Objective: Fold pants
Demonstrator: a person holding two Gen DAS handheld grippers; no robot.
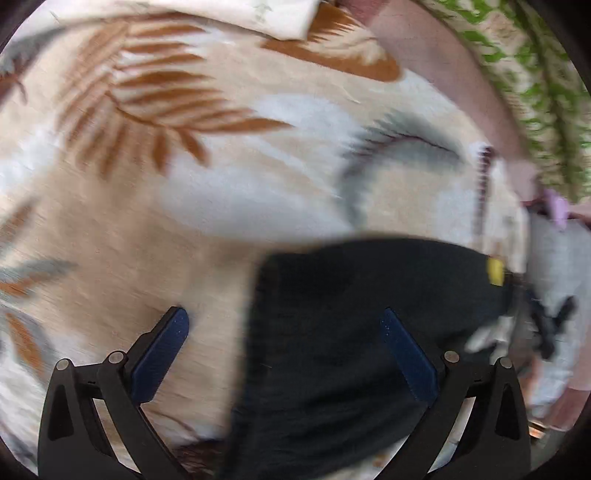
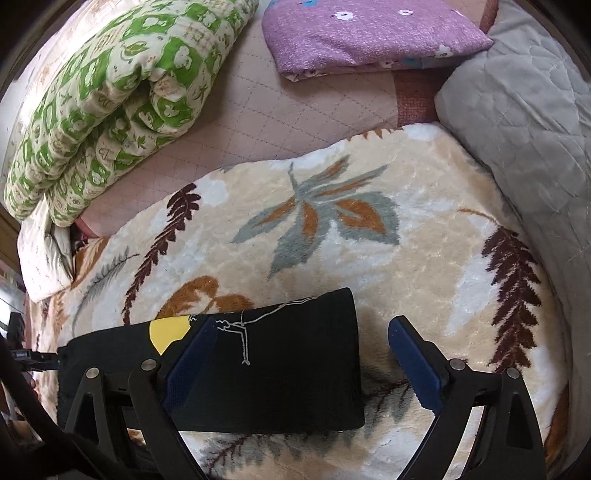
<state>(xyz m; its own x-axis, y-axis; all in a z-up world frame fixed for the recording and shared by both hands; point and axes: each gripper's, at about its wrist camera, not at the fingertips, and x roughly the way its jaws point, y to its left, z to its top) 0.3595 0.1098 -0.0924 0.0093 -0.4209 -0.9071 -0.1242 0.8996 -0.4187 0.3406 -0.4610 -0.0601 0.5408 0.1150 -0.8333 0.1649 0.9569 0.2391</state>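
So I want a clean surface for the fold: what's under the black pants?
The black pants lie folded on the leaf-patterned fleece blanket, which shows on all sides. Whatever sits directly beneath the fabric is covered, so nothing there can be checked.

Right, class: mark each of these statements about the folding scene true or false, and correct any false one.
1. The black pants lie folded on a leaf-patterned blanket. True.
2. The right gripper is clamped shut on the pants. False: its jaws stand wide open, one finger over the cloth, the other over bare blanket.
3. A green-and-white quilt lies rolled beyond the blanket. True.
4. The left gripper holds a red towel. False: it is open and holds nothing; only the pants and blanket lie beneath it.
5. A purple flowered pillow sits at the far end of the bed. True.
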